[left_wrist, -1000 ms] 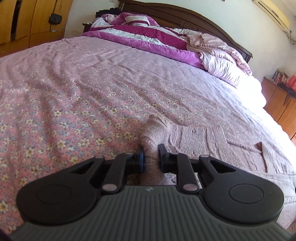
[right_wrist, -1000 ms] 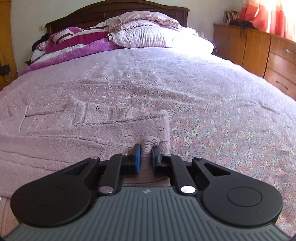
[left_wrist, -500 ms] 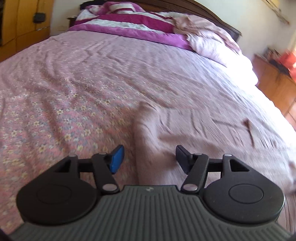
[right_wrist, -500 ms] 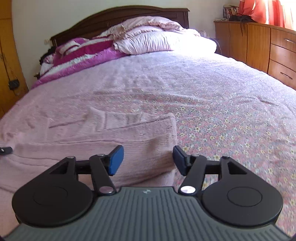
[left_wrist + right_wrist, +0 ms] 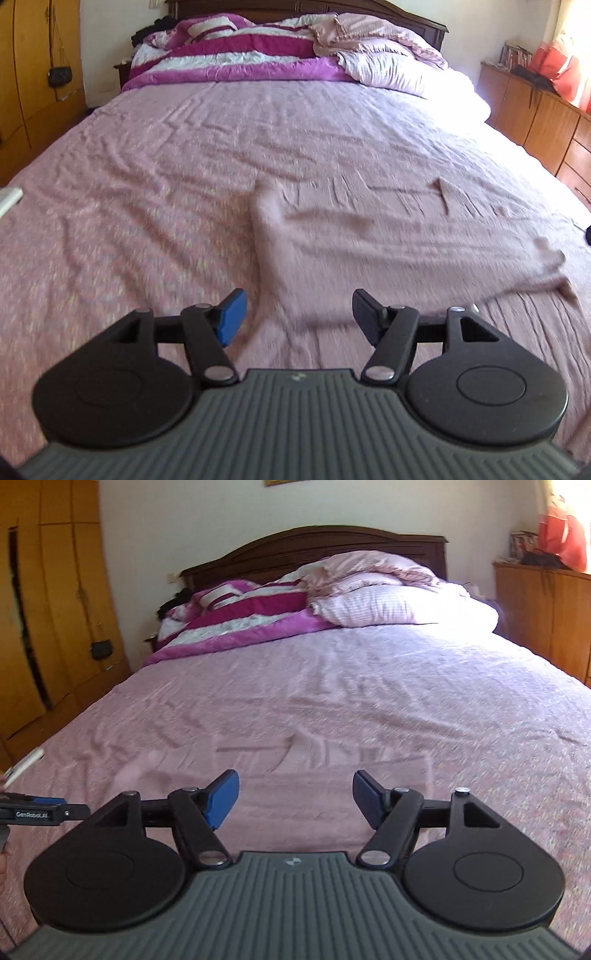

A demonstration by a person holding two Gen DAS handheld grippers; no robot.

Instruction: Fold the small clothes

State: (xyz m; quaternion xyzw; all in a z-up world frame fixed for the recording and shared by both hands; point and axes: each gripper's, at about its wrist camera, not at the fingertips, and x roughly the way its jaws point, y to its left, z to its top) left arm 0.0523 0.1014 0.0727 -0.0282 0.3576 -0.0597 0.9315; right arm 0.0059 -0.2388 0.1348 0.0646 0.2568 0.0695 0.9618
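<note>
Bed (image 5: 147,166); garment (image 5: 388,240) flat ahead of spread left hand-held gripper (image 5: 297,315).

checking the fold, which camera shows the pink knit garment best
The left wrist view: the pink knit garment spreads across the bed with its folded edges and left border traceable despite blur. The right wrist view shows it paler, blurrier, partly behind the open right tool.
</note>
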